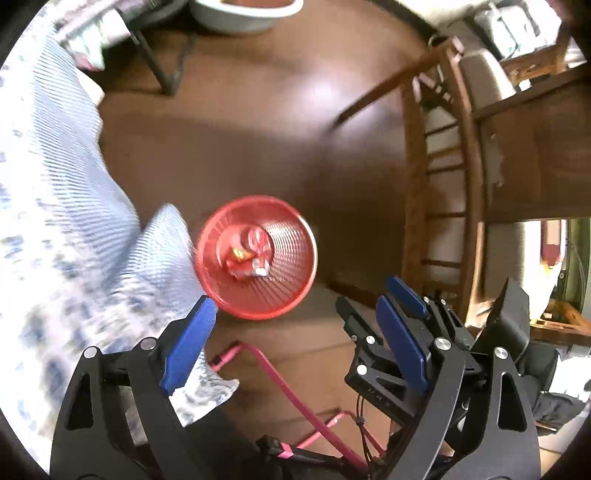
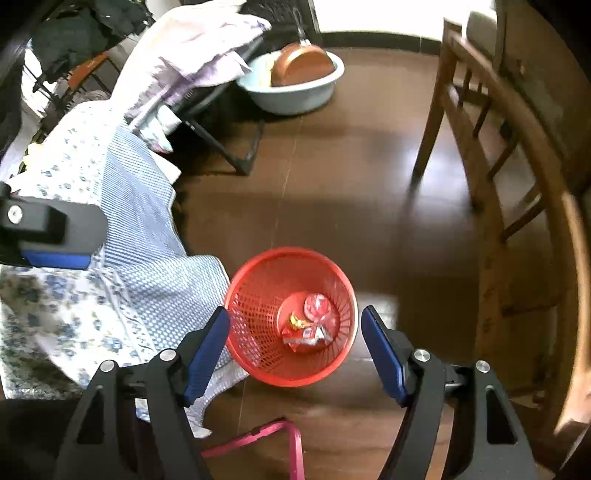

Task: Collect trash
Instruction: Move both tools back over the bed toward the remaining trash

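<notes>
A red mesh waste basket (image 1: 280, 295) (image 2: 258, 295) stands on the dark wooden floor. Red crumpled wrappers (image 1: 247, 254) (image 2: 310, 325) lie at its bottom. My left gripper (image 1: 295, 332) is open and empty, held above the floor just in front of the basket. My right gripper (image 2: 295, 339) is open and empty, its jaws standing either side of the basket from above. The right gripper also shows in the left wrist view (image 1: 369, 306), to the right of the basket. One finger of the left gripper (image 2: 55, 240) shows at the left edge of the right wrist view.
A blue and white patterned cloth (image 1: 66, 221) (image 2: 129, 258) hangs left of the basket, touching it. A wooden chair (image 1: 443, 184) (image 2: 498, 184) stands to the right. A pale basin (image 2: 295, 92) (image 1: 236, 18) sits at the back. A pink frame (image 2: 291, 443) (image 1: 277, 380) lies near me.
</notes>
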{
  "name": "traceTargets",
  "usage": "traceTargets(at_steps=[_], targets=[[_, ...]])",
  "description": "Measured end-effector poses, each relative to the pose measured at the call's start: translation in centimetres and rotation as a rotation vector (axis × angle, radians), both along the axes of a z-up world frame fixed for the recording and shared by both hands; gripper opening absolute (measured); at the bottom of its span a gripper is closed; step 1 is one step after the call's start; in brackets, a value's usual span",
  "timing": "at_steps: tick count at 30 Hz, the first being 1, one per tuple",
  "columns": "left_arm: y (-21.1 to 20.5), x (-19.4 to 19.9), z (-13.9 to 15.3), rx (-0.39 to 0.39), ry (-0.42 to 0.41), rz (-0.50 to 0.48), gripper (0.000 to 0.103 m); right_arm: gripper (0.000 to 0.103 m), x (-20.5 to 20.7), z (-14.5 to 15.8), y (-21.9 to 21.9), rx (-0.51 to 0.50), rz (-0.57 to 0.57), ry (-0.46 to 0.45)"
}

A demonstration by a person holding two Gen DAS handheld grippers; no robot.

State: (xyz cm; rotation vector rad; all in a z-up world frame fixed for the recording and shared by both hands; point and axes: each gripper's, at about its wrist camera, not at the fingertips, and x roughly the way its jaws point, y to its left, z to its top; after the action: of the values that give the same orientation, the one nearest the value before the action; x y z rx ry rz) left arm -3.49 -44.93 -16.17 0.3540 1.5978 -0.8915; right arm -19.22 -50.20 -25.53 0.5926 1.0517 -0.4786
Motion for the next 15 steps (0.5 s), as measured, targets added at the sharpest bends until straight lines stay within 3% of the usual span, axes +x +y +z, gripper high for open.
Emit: traceTargets(at_steps=[8,13,15], targets=[[7.2,0.4,8.2,-0.112,-0.232,0.012,0.086,0.084,2.3,6.8,3.1,-0.146,0.050,-0.089],[14.8,2.6,12.7,-0.155,-0.497,0.140,0.088,0.091,4.9,12.2,5.8,-0.242,0.104,-0.176],[18.0,3.9,14.0,-0.171,-0.553,0.198,0.089,0.091,6.1,13.6,6.8,-0.258,0.123,-0.199]])
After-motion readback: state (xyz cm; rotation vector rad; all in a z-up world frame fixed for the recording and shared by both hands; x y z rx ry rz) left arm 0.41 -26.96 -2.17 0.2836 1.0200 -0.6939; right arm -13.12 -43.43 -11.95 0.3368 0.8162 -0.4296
